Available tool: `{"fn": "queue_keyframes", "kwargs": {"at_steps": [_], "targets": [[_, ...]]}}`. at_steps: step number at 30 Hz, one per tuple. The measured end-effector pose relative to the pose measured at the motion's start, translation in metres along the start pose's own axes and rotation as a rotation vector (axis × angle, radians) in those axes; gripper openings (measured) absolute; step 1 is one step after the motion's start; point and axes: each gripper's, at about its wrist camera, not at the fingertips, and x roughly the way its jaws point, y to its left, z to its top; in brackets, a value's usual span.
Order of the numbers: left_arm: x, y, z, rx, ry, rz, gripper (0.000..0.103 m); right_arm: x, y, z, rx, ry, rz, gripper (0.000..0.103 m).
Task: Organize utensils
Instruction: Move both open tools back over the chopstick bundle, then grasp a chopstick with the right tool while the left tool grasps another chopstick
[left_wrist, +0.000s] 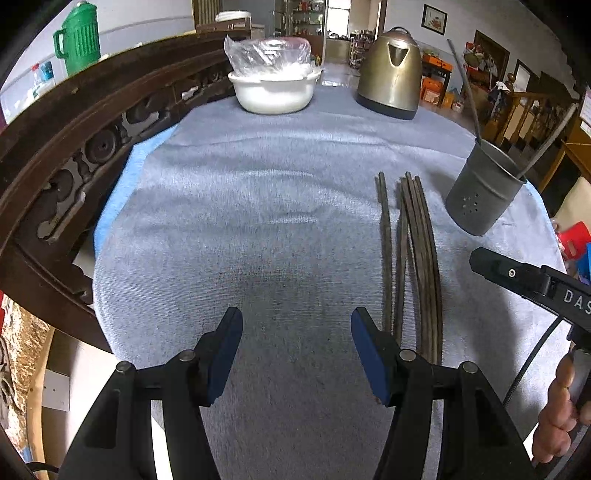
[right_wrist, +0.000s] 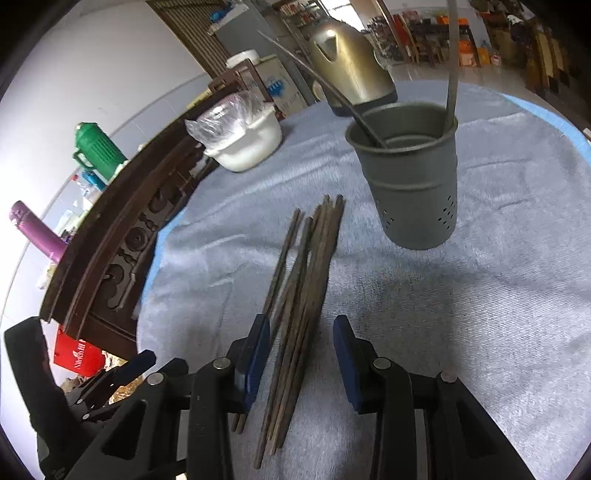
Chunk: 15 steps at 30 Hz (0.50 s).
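Several dark wooden chopsticks (left_wrist: 417, 258) (right_wrist: 306, 288) lie side by side on the grey-blue cloth (left_wrist: 258, 206) (right_wrist: 461, 295). A grey metal holder (left_wrist: 480, 192) (right_wrist: 410, 177) with small holes stands upright just beyond them, with two thin grey sticks leaning inside. My right gripper (right_wrist: 301, 356) hovers over the near ends of the chopsticks; its jaws are open and straddle the bundle without touching it. My left gripper (left_wrist: 295, 354) is open over bare cloth, left of the chopsticks. The right gripper's body (left_wrist: 528, 284) shows at the right edge of the left wrist view.
A white bowl (left_wrist: 273, 92) (right_wrist: 247, 147) covered with plastic and a brass-coloured kettle (left_wrist: 391, 74) (right_wrist: 351, 70) stand at the far side. A dark carved wooden rail (left_wrist: 74, 147) (right_wrist: 122, 229) runs along the left edge. A green jug (left_wrist: 79, 37) (right_wrist: 98, 149) stands behind it.
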Motion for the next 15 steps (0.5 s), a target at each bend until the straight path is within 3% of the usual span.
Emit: {"fn": "queue_keyframes", "kwargs": {"at_steps": [8, 11, 15], "targets": [[0.025, 0.013, 0.020, -0.043, 0.080, -0.159, 0.062, 0.022, 0.003, 0.003, 0.019, 0.038, -0.035, 0.039], [0.030, 0.007, 0.025, -0.028, 0.090, -0.193, 0.062, 0.031, 0.003, 0.002, 0.022, 0.058, -0.056, 0.028], [0.036, -0.007, 0.031, 0.016, 0.104, -0.242, 0.062, 0.046, 0.001, -0.002, 0.019, 0.112, -0.095, 0.021]]}}
